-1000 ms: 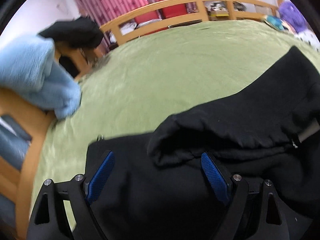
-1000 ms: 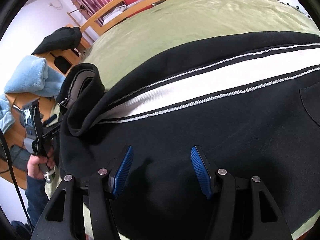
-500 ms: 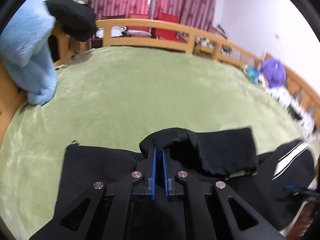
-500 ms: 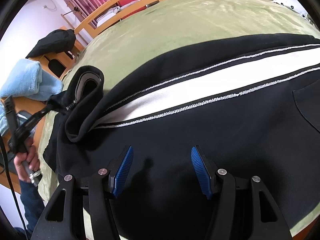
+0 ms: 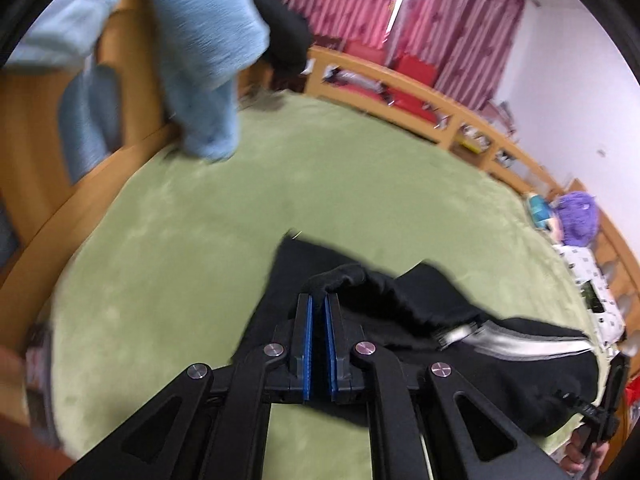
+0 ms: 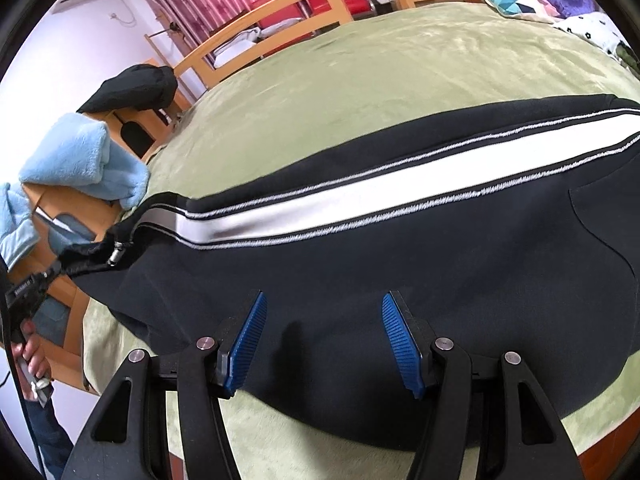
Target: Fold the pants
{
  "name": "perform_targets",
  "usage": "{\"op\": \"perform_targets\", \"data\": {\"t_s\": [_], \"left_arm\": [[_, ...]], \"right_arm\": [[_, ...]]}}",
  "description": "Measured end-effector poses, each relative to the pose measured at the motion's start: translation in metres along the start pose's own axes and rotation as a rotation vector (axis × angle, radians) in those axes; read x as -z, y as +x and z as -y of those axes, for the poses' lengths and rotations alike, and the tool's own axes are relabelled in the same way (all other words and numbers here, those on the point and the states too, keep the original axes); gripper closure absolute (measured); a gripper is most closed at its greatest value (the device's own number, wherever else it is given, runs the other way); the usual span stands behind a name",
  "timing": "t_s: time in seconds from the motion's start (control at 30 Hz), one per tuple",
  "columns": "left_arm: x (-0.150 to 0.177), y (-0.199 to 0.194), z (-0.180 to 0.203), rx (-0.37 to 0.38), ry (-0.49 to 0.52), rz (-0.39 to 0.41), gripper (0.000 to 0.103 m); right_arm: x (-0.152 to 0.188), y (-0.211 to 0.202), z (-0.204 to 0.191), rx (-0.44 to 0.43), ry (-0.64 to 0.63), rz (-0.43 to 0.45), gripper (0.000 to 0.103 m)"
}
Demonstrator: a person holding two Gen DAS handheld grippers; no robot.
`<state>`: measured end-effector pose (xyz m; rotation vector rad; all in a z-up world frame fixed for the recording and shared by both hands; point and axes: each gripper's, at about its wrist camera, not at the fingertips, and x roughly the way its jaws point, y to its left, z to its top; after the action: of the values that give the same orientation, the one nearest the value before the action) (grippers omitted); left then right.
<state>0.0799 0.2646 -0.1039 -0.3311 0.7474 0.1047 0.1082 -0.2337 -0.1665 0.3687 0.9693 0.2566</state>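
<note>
I have the left hand-held gripper (image 5: 317, 304) pinched tight on the pants' (image 6: 360, 272) cuff to straighten the leg across the green bed (image 6: 360, 80), while the right hand-held gripper (image 6: 323, 312) hovers half-open, empty, above the fabric.

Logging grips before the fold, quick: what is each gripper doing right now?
Left gripper: shut on the pants, pinching a black cuff fold.
Right gripper: open over the pants, gripping nothing.
</note>
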Motion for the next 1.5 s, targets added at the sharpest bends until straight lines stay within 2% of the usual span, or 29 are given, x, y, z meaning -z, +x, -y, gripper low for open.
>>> {"op": "perform_targets", "data": {"t_s": [0.1,0.17,0.23,0.27,0.3,0.33,0.37,0.4,0.53,0.67,0.73,0.77,0.83,0.9,1.07,1.1,1.2,1.3,1.4,1.43,1.47,1.5], "left_arm": [[0.023,0.016,-0.011,-0.071,-0.013,-0.088,0.093],[0.037,0.024,-0.011,-0.126,0.028,-0.121,0.093],[0.043,0.027,0.0,-0.127,0.086,-0.132,0.093],[0.045,0.026,0.007,-0.091,0.104,-0.132,0.088],[0.044,0.025,0.013,-0.047,0.111,-0.125,0.069],[0.044,0.024,0.022,0.014,0.113,-0.108,0.055],[0.043,0.025,0.03,0.051,0.121,-0.092,0.035],[0.044,0.026,0.04,0.08,0.139,-0.073,0.034],[0.046,0.05,0.089,0.169,0.205,-0.076,0.034],[0.054,0.091,0.126,0.128,0.251,-0.141,0.034],[0.06,0.108,0.137,0.078,0.292,-0.18,0.034],[0.059,0.111,0.137,0.062,0.297,-0.175,0.034],[0.049,0.105,0.12,0.07,0.217,-0.11,0.034],[0.032,0.105,0.096,0.097,0.122,-0.094,0.034],[-0.008,0.129,0.042,-0.033,0.023,-0.097,0.034],[-0.015,0.139,0.03,-0.069,0.008,-0.11,0.034],[-0.027,0.166,0.006,-0.114,-0.021,-0.152,0.034],[-0.034,0.201,-0.007,-0.069,-0.036,-0.23,0.036],[-0.043,0.227,-0.009,-0.067,-0.062,-0.308,0.037],[-0.046,0.235,-0.007,-0.088,-0.05,-0.328,0.045],[-0.047,0.237,-0.006,-0.112,-0.04,-0.328,0.064],[-0.049,0.239,-0.006,-0.112,-0.042,-0.327,0.076]], "right_arm": [[0.007,-0.001,-0.004,0.004,-0.016,-0.002,0.043],[0.009,-0.001,-0.004,0.011,-0.026,-0.005,0.043],[0.011,-0.001,-0.002,0.025,-0.031,-0.014,0.043],[0.012,-0.001,-0.002,0.028,-0.031,-0.019,0.043],[0.014,-0.002,-0.001,0.024,-0.035,-0.023,0.043],[0.016,-0.003,-0.001,0.02,-0.042,-0.023,0.043],[0.019,-0.004,-0.001,0.017,-0.053,-0.025,0.043],[0.021,-0.005,0.0,0.015,-0.061,-0.027,0.043],[0.032,-0.004,0.0,-0.028,-0.087,-0.047,0.043],[0.043,-0.004,0.003,-0.044,-0.089,-0.063,0.043],[0.045,-0.006,0.005,-0.055,-0.093,-0.067,0.043],[0.046,-0.007,0.007,-0.056,-0.095,-0.067,0.043],[0.044,-0.01,0.011,-0.055,-0.094,-0.069,0.043],[0.039,-0.012,0.015,-0.051,-0.086,-0.065,0.043],[0.025,-0.005,0.022,-0.046,-0.06,-0.067,0.043],[0.021,-0.004,0.023,-0.04,-0.057,-0.061,0.043],[0.011,-0.004,0.023,-0.026,-0.044,-0.033,0.043],[0.001,-0.006,0.027,0.0,-0.024,-0.004,0.043],[-0.01,-0.001,0.03,0.014,0.012,0.0,0.043],[-0.012,0.002,0.03,0.015,0.018,-0.001,0.043],[-0.014,0.005,0.029,0.017,0.024,-0.003,0.043],[-0.017,0.009,0.028,0.02,0.032,-0.004,0.043]]}}
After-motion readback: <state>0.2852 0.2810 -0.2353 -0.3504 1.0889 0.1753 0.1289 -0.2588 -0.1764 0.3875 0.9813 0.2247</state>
